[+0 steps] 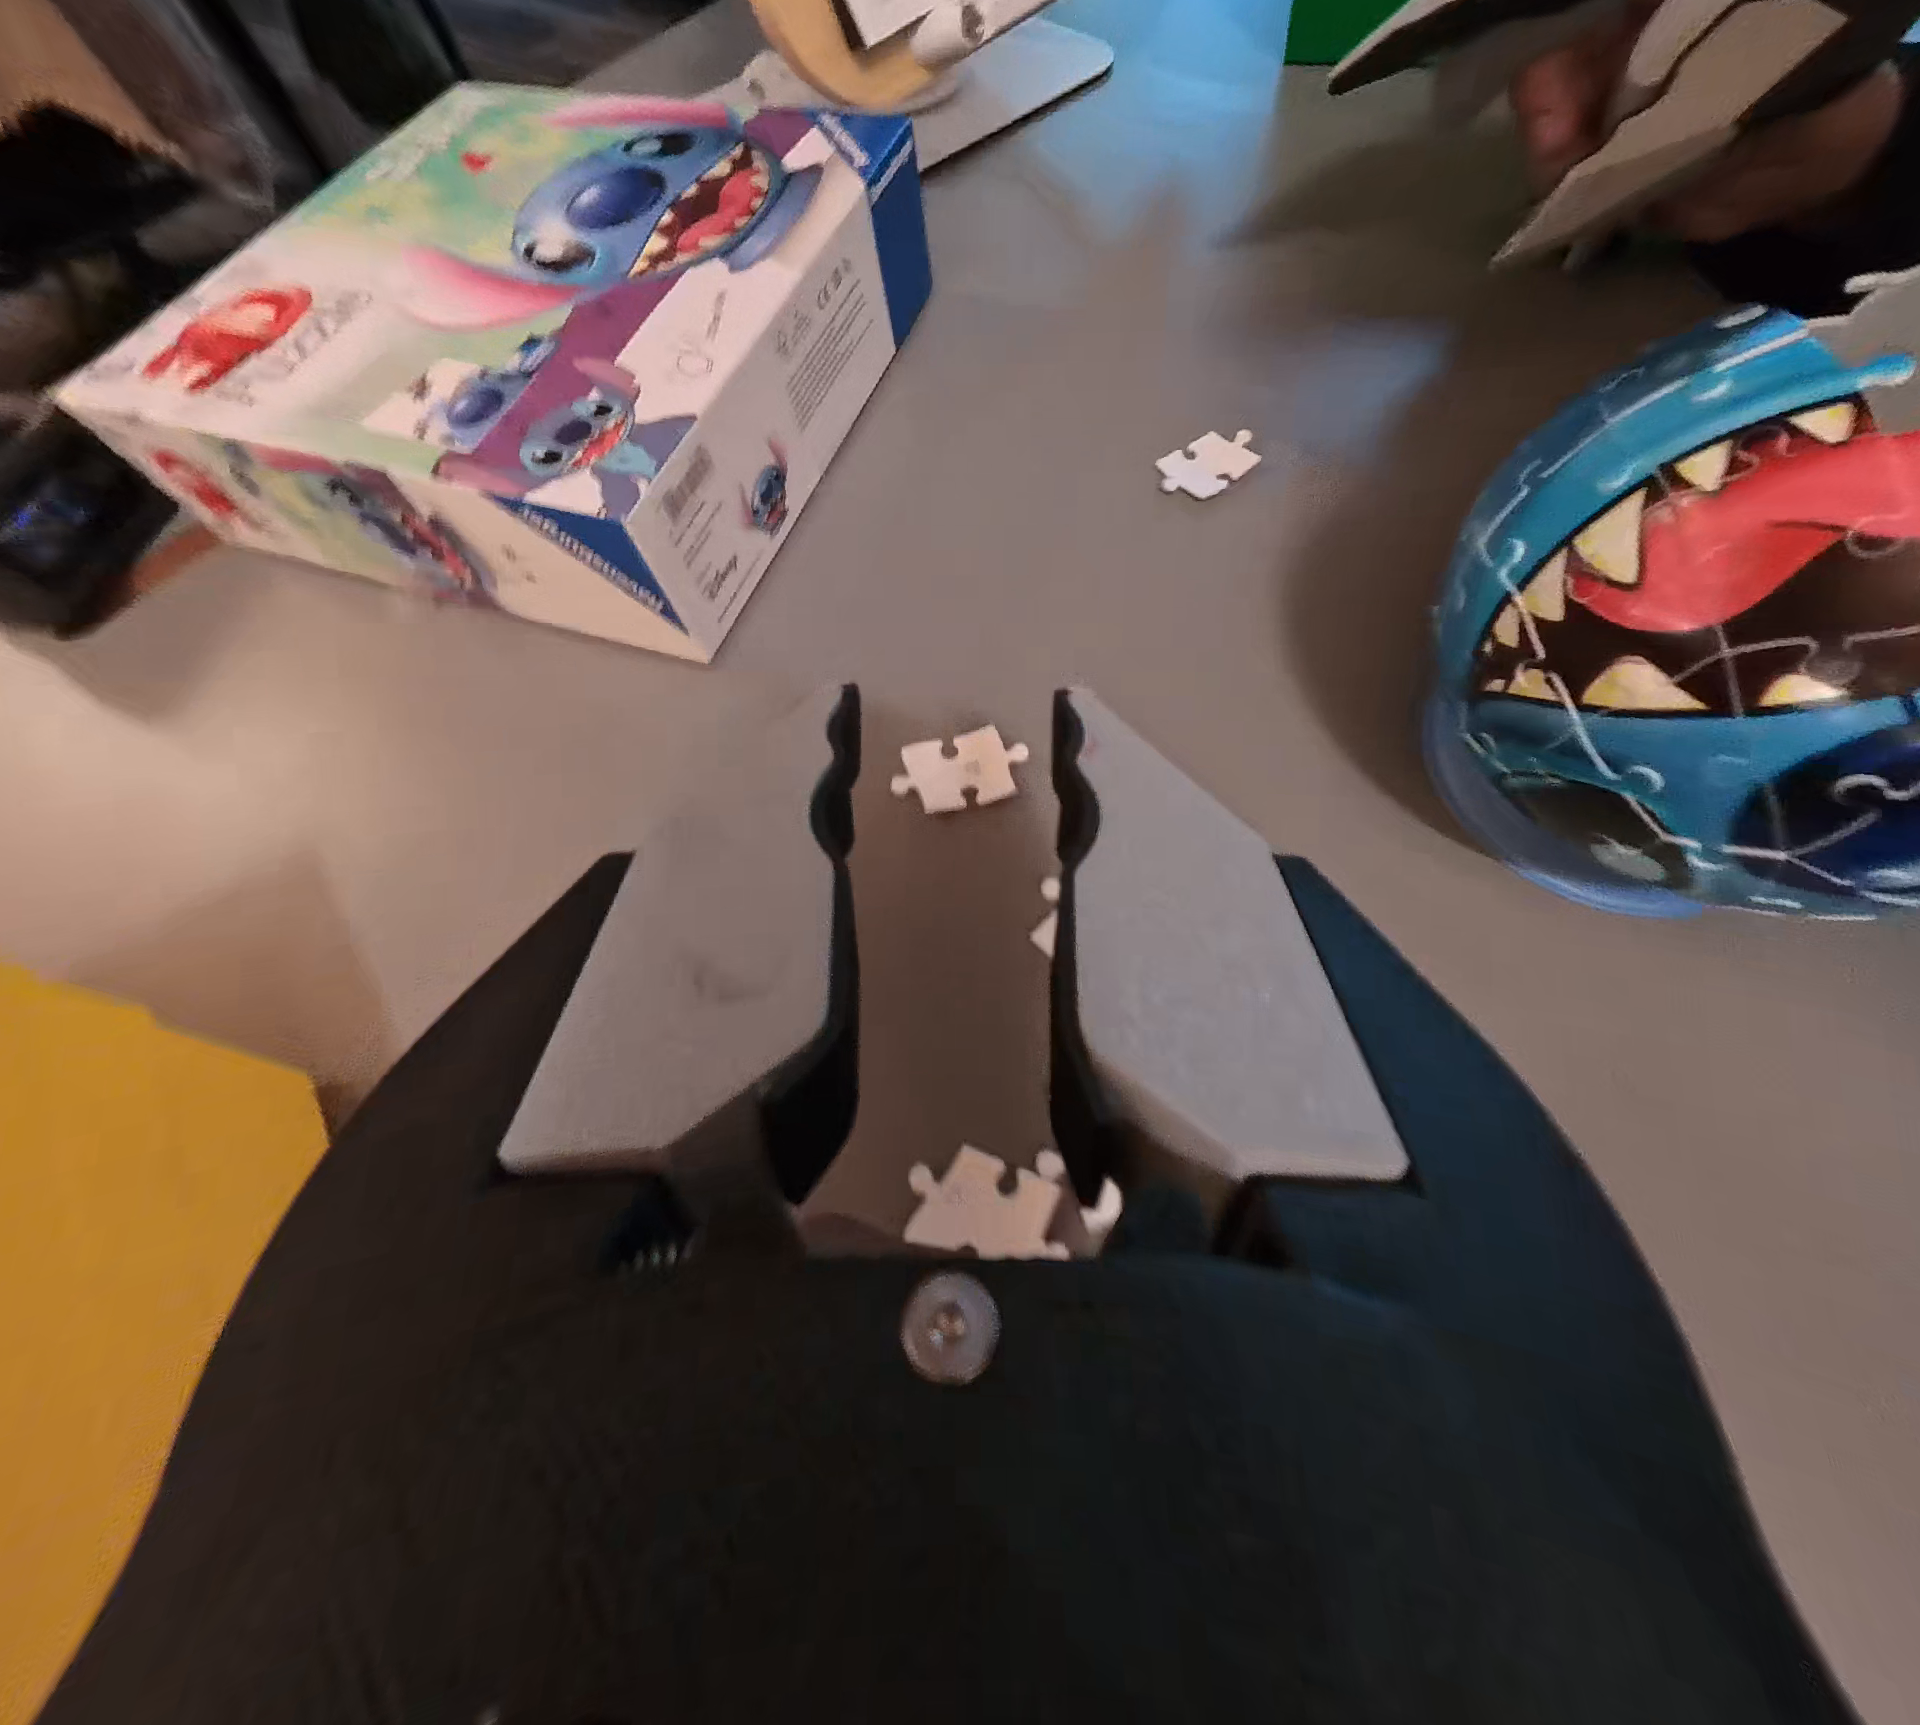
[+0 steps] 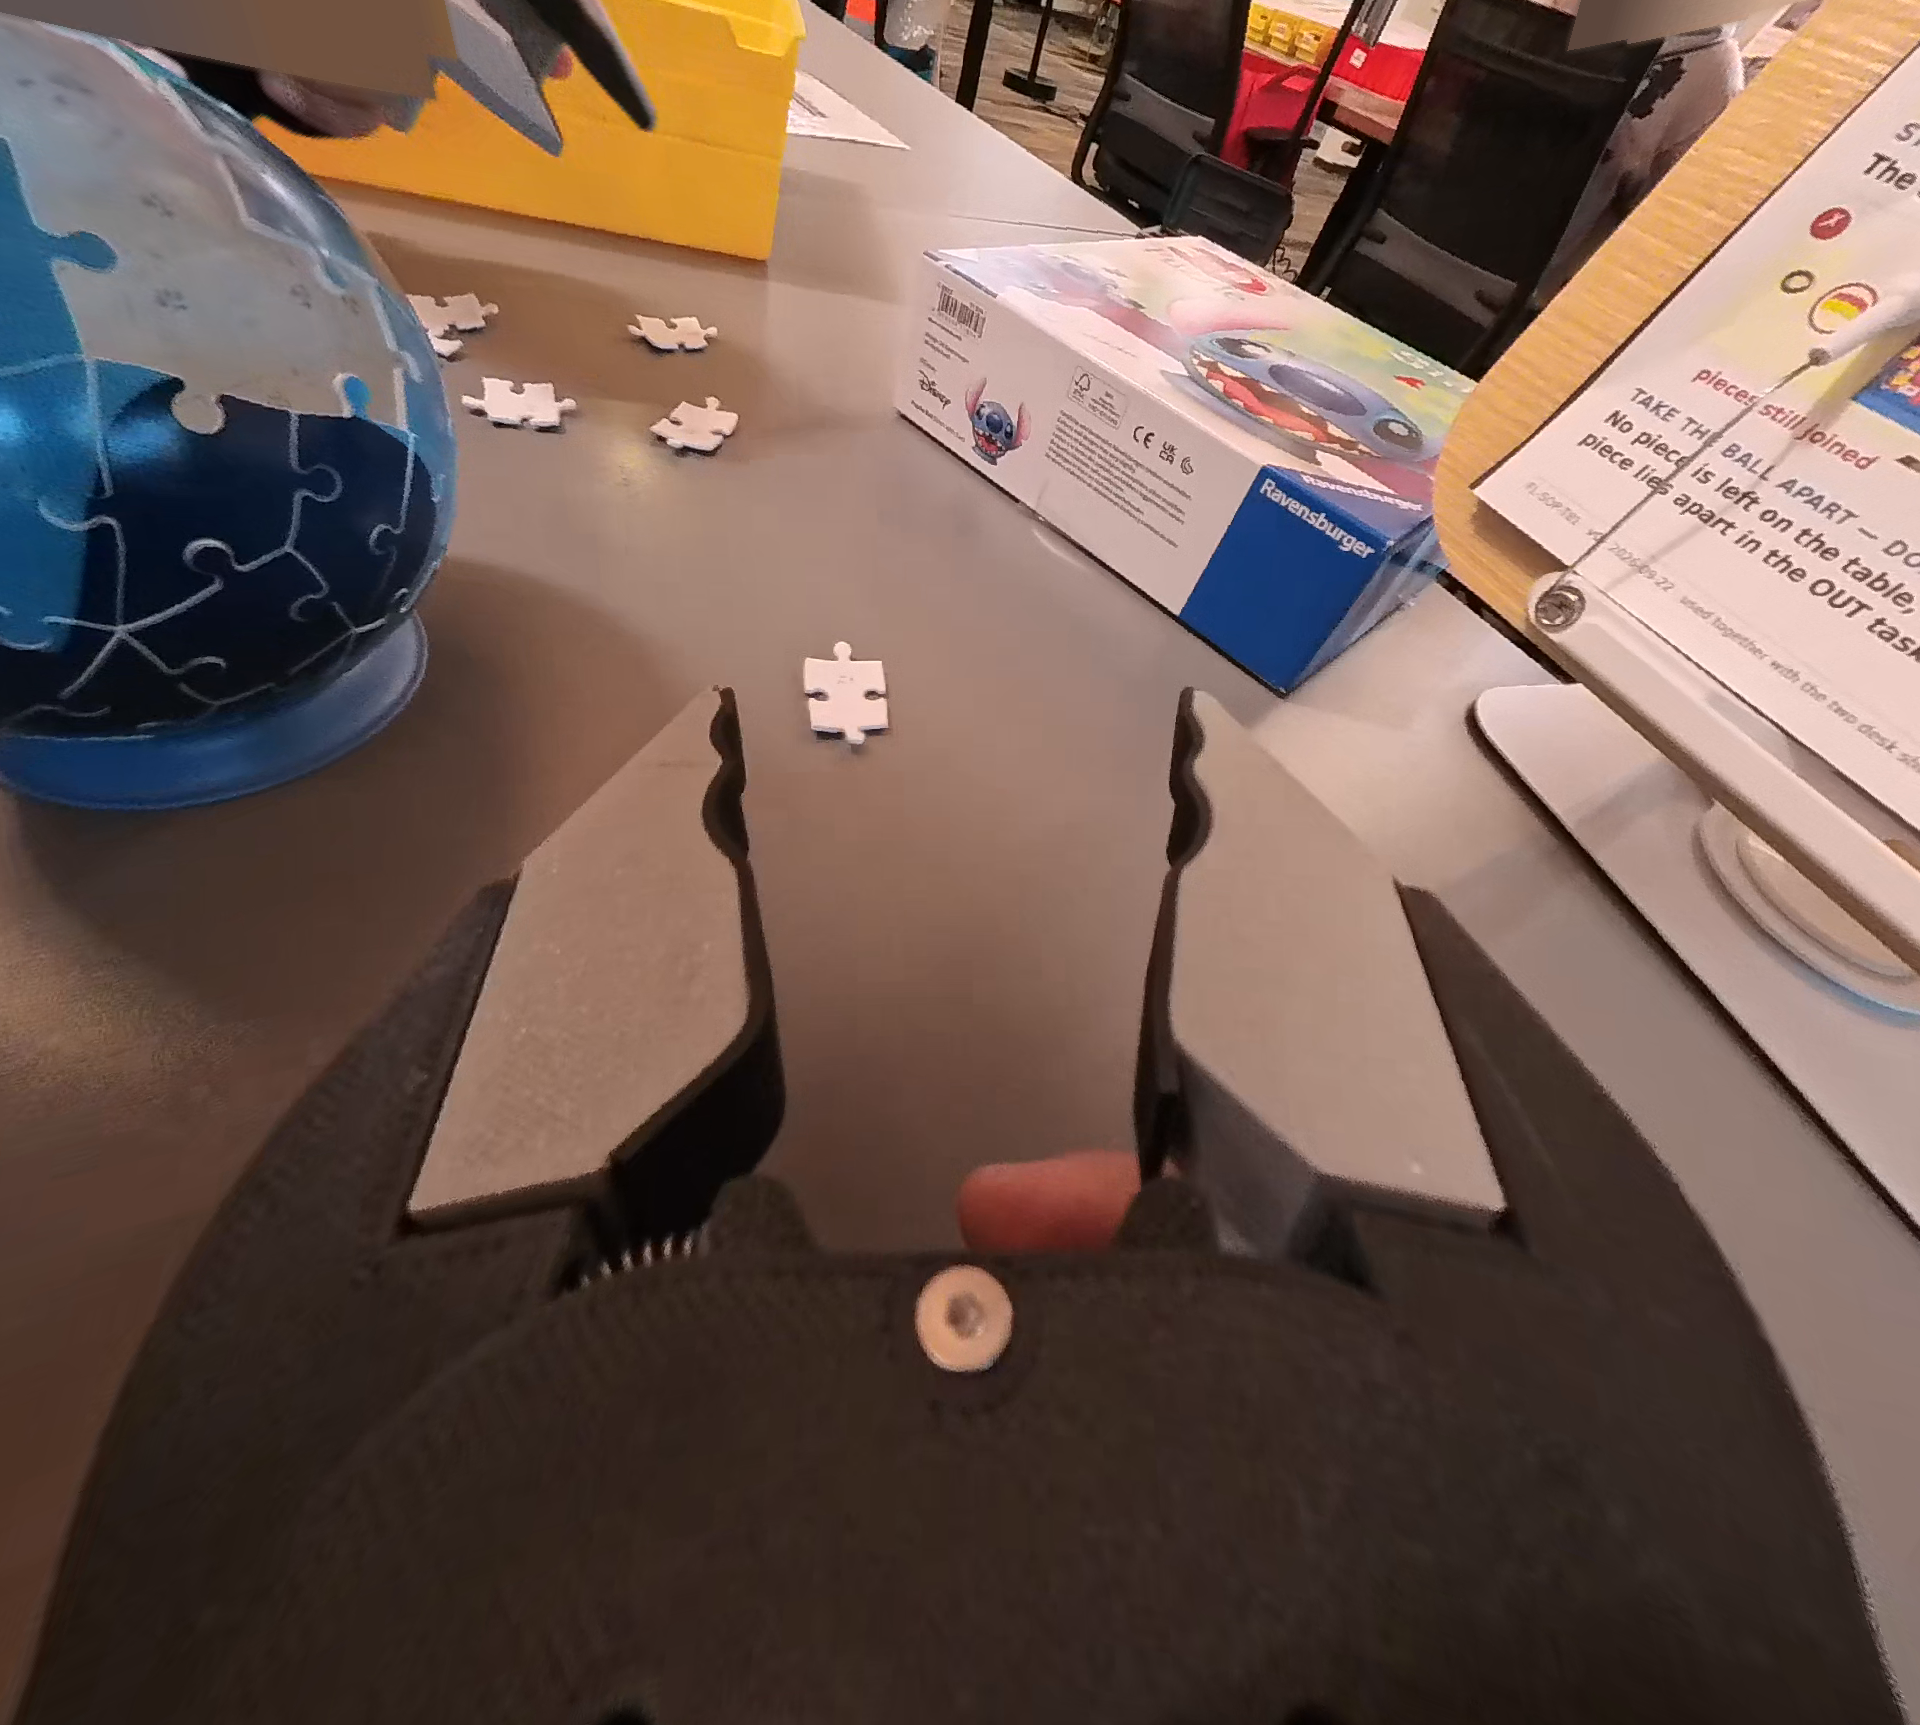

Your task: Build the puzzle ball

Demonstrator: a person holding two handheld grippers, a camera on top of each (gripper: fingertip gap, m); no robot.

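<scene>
The blue puzzle ball [image 1: 1704, 626], with a toothed mouth and red tongue, stands partly built on a blue ring at the right; it also shows in the right wrist view [image 2: 197, 470], where grey unfilled patches show near its top. My left gripper [image 1: 956, 719] is open and empty above a white piece [image 1: 961, 771]. More white pieces lie under it [image 1: 987, 1208], and one farther off [image 1: 1210, 462]. My right gripper [image 2: 956, 725] is open and empty, just short of a white piece [image 2: 847, 691]. Several loose pieces [image 2: 520, 405] lie beyond. The right gripper also shows in the left wrist view [image 1: 1558, 148].
The puzzle's box [image 1: 499, 366] lies flat on the grey table [image 1: 1039, 304], also in the right wrist view [image 2: 1174, 449]. A yellow bin [image 2: 665, 117] stands behind the ball. An instruction sheet on a stand [image 2: 1714, 449] is at the right. Chairs and people are in the background. It is some 9 centimeters from my left tips to the white piece [image 1: 961, 771]. The right camera catches it too, in the right wrist view [image 2: 688, 413].
</scene>
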